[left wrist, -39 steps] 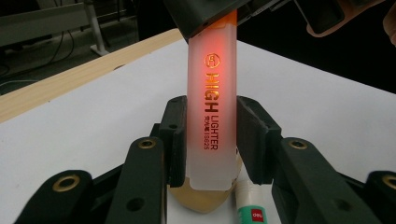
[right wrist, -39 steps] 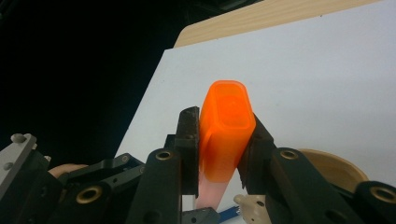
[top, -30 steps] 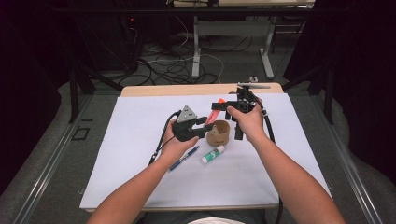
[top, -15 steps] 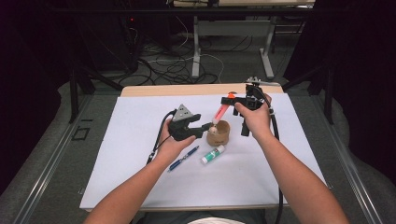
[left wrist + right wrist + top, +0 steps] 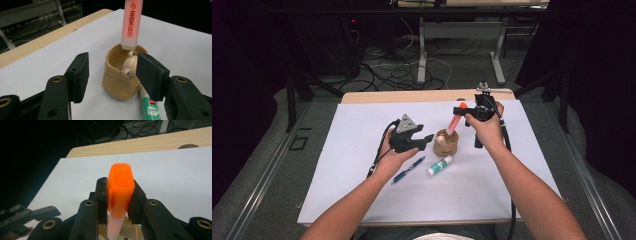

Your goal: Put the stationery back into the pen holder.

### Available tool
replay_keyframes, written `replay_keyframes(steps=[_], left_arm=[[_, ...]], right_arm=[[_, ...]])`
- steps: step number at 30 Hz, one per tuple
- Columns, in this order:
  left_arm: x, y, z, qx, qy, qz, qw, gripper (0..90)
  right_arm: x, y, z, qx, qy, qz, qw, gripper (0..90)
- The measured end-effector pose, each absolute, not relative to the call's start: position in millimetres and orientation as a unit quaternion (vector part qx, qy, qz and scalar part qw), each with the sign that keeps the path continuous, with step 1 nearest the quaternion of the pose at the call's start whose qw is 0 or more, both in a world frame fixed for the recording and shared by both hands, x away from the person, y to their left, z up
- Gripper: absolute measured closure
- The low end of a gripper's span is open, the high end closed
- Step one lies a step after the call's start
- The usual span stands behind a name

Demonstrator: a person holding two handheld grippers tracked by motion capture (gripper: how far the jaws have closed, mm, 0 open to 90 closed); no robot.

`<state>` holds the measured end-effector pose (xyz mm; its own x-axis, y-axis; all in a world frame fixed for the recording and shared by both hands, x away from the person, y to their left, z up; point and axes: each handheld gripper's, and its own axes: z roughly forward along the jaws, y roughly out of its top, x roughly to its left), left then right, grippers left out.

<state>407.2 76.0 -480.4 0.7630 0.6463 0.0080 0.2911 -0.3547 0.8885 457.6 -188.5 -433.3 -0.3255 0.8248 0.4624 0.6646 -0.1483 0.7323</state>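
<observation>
Behind the right fingers [image 5: 119, 202] clamping the highlighter [image 5: 120, 192], its tip is hidden; left fingers [image 5: 112, 75] gape empty

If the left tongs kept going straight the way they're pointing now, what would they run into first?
Most likely the tan bear-shaped cup. It sits straight ahead between the open left tongs, with the glue stick lying beside it near one jaw. Depth is hard to judge, so that jaw might brush the glue stick first.
</observation>
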Motion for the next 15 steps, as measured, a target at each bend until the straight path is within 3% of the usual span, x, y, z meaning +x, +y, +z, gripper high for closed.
replay_keyframes(steps=[8,15], left_arm=[[407.4,83.2,-483.2,0.793,0.321,0.141,0.498,38.7],[405.9,81.4,-490.3,0.799,0.352,0.114,0.474,19.7]], right_arm=[[457.1,-182.8,-443.3,0.563,0.674,0.468,0.101,74.1],[457.1,-175.9,-452.2,0.541,0.699,0.449,0.129,74.1]])
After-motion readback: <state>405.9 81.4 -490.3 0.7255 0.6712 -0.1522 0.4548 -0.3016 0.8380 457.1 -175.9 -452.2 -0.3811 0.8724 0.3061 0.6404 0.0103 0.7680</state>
